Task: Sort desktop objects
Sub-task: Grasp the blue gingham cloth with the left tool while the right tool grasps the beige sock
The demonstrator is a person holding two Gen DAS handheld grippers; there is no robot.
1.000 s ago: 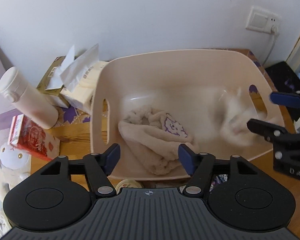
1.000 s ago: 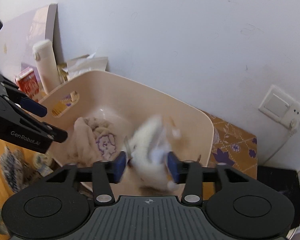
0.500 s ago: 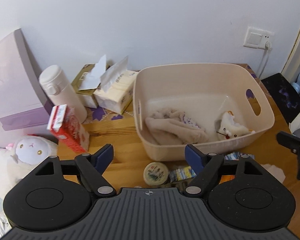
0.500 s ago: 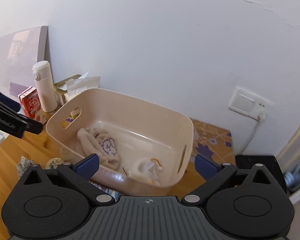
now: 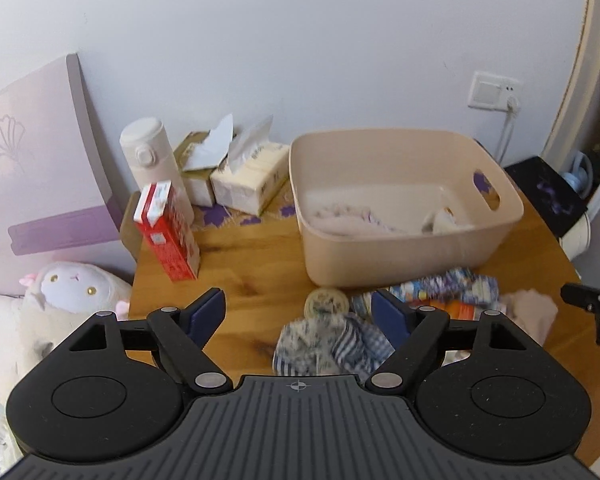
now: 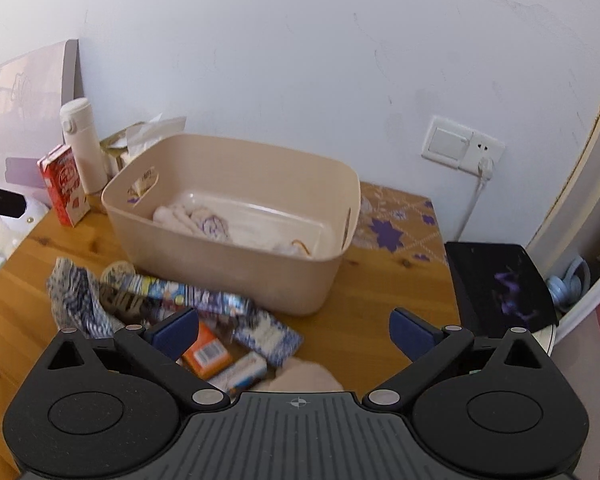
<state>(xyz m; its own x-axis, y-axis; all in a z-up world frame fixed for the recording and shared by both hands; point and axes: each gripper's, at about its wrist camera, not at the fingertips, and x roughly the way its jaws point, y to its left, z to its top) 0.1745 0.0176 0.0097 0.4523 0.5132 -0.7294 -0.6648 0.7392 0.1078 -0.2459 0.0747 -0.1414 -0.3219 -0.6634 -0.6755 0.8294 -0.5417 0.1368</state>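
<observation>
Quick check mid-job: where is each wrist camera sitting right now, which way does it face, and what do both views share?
Left wrist: behind the open left gripper, angled down at the beige bin and blue checked cloth; the right gripper's tip shows at its right edge.
Right wrist: behind the open right gripper, looking down at the bin from its right side, orange packet below.
Shared: bin, red carton, white bottle, wall socket.

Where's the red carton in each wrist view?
Left wrist: red carton stands left of centre on the table, in front of the white bottle, well left of the beige bin.
Right wrist: red carton at the far left, beside the bottle, left of the bin.
Shared landmark: the beige bin.
</observation>
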